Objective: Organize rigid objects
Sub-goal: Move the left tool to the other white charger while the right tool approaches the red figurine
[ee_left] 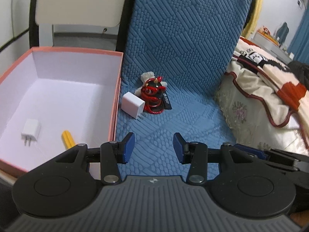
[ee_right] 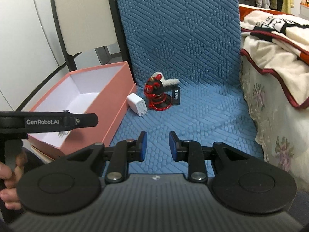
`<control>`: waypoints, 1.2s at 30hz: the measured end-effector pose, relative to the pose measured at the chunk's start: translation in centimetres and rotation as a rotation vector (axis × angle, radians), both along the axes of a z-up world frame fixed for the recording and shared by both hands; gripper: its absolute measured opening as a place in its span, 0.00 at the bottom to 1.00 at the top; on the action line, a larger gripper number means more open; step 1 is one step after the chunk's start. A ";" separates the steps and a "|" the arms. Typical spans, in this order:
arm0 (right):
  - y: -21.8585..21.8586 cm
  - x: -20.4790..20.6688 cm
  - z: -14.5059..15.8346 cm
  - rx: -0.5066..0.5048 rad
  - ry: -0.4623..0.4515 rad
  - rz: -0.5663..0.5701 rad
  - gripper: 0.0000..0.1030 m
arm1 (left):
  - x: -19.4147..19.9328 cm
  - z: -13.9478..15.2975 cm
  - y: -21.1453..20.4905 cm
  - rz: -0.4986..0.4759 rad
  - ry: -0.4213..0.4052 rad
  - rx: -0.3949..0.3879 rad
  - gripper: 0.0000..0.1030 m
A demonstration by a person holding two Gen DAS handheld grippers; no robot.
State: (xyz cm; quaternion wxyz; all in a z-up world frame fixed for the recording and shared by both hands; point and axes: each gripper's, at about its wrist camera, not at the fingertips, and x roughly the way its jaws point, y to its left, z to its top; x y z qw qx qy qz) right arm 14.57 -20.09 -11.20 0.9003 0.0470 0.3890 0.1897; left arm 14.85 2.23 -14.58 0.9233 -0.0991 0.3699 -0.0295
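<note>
While both claws hang over the blue cushion (ee_left: 183,61), we start at the far left, where the pink box (ee_left: 115,96) sits open. Inside it, near its front, lie a small white plug (ee_left: 31,129) and, just to its right, a yellow piece (ee_left: 68,138) partly hidden behind our left claw's arm.

Just outside the box's right wall a white charger (ee_left: 132,104) lies tilted on the cushion, prongs pointing toward us. Touching it on the right stands the red-and-black figurine (ee_left: 153,98), with a grey plush bit (ee_left: 147,76) behind it and a flat black item (ee_left: 167,101) at its right side.

Our left claw (ee_left: 153,147) is partly open and holds nothing; only cushion shows between its blue pads (ee_left: 128,147). The charger and figurine lie ahead of it, well apart, the charger slightly left of the gap and the figurine about in line with it.

Our right claw (ee_right: 157,145) stands narrower, open a small way, also empty. From its view the charger (ee_right: 137,104) and figurine (ee_right: 157,94) lie ahead, the figurine nearly in line with the gap. The left claw's arm (ee_right: 58,120) crosses in front of the box (ee_right: 108,104), gripped by a hand (ee_right: 9,176).

At the far right a bed with a cream blanket (ee_left: 270,81) borders the cushion.
</note>
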 end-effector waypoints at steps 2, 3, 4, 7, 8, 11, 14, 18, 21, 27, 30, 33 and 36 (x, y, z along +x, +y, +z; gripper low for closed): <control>-0.1 0.4 -0.4 0.003 0.008 -0.005 0.29 | 0.6 -0.2 -0.1 -0.010 -0.010 0.021 0.49; -0.2 0.5 -0.6 0.001 0.009 -0.008 0.29 | 0.9 -0.3 -0.1 -0.018 -0.014 0.024 0.49; -0.4 0.7 -0.8 0.000 0.006 -0.010 0.29 | 1.3 -0.5 -0.1 -0.025 -0.017 0.028 0.49; -1.0 1.6 -1.2 0.018 0.012 -0.029 0.29 | 2.6 -1.2 -0.6 -0.052 -0.027 0.079 0.49; -1.2 1.9 -1.3 0.031 0.016 -0.036 0.29 | 3.0 -1.4 -0.8 -0.063 -0.034 0.101 0.49; -1.8 3.1 -1.7 0.090 0.027 -0.054 0.29 | 4.0 -1.8 -1.6 -0.092 -0.063 0.173 0.49; -2.1 4.3 -2.3 0.125 0.056 -0.067 0.29 | 5.1 -2.2 -2.3 -0.115 -0.081 0.236 0.49; -2.1 6.2 -2.9 0.169 0.084 -0.049 0.29 | 6.8 -3.1 -2.6 -0.123 -0.082 0.269 0.49; -1.9 8.0 -3.4 0.185 0.104 -0.039 0.29 | 8.2 -3.9 -2.8 -0.127 -0.072 0.258 0.49; -1.3 11.8 -4.4 0.252 0.142 -0.027 0.29 | 10.8 -4.9 -3.9 -0.123 -0.042 0.260 0.49; -0.5 13.4 -5.0 0.265 0.164 -0.013 0.29 | 11.6 -5.5 -5.1 -0.085 -0.028 0.274 0.49; 0.4 15.0 -5.5 0.261 0.174 0.013 0.29 | 12.2 -6.2 -5.5 -0.015 -0.005 0.231 0.49; 0.9 16.9 -6.2 0.274 0.193 0.031 0.38 | 12.5 -6.8 -6.2 0.032 -0.011 0.221 0.49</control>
